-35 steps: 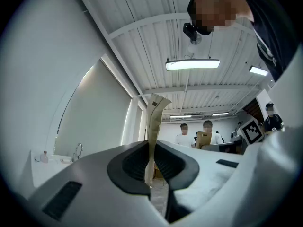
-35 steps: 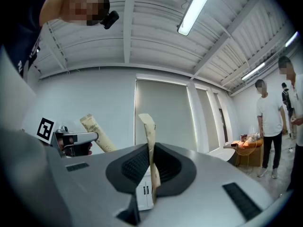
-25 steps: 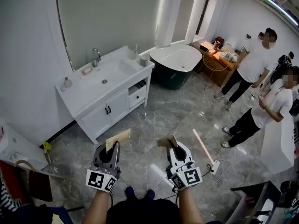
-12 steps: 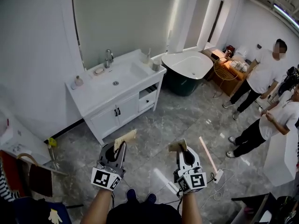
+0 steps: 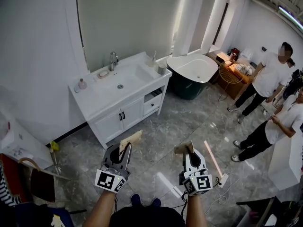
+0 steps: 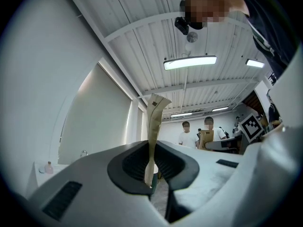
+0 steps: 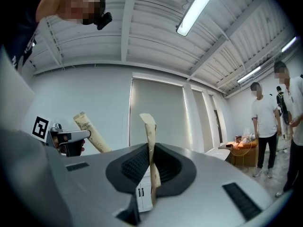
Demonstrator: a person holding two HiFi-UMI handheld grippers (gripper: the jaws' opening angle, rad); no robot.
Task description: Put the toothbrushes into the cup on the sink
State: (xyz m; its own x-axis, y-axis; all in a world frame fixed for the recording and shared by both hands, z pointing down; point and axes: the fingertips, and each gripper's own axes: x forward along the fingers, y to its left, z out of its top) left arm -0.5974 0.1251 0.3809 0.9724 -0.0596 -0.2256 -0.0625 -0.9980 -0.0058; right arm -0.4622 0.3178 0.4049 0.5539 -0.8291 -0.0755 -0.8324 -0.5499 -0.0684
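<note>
The white sink cabinet point(image 5: 120, 98) is seen well ahead of both grippers, a little to their left, across the grey floor point(image 5: 182, 119). A bathtub point(image 5: 191, 69) is found ahead and to the right of them, and two people point(image 5: 265, 79) are standing far off beyond the right gripper.

The left gripper point(image 5: 124, 150) and the right gripper point(image 5: 189, 152) are held side by side, apart from each other. The person's arms point(image 5: 102, 211) are stretched forward and the jaws are aimed toward the cabinet, the left ones tipped a little upward.

Each pair of jaws is pressed together on a flat paper packet, in which a toothbrush is judged to be wrapped. The left packet point(image 6: 153, 126) and the right packet point(image 7: 150, 145) are each clamped near one end. Most of the length is left standing free, probably so that it can be lowered into the cup end first.

The cup point(image 5: 162, 70) is placed at the right end of the cabinet top, well away from both grippers, so the carrying is not yet finished.
</note>
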